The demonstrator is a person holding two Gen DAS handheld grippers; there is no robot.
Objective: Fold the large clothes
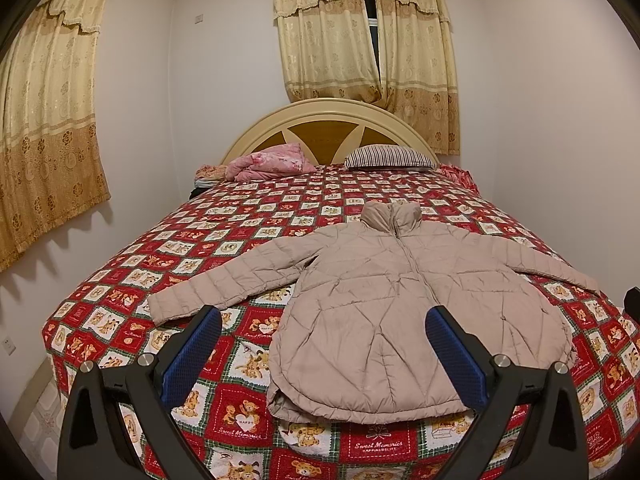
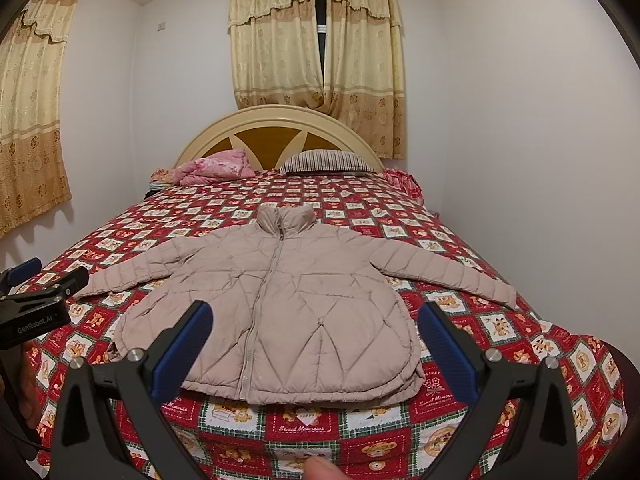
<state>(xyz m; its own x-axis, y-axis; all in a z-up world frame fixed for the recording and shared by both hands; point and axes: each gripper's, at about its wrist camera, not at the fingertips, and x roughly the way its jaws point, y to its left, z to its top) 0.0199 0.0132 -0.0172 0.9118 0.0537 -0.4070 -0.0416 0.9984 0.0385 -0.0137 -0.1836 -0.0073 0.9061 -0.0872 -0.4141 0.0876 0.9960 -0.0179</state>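
A beige quilted puffer jacket lies flat, zipped, front up, sleeves spread, on the bed; it also shows in the right wrist view. My left gripper is open and empty, held above the jacket's hem on the left side. My right gripper is open and empty, held above the hem on the right side. The left gripper also shows at the left edge of the right wrist view.
The bed has a red patchwork bear quilt. A pink bundle and a striped pillow lie by the cream headboard. White walls close in left and right. Curtains hang behind.
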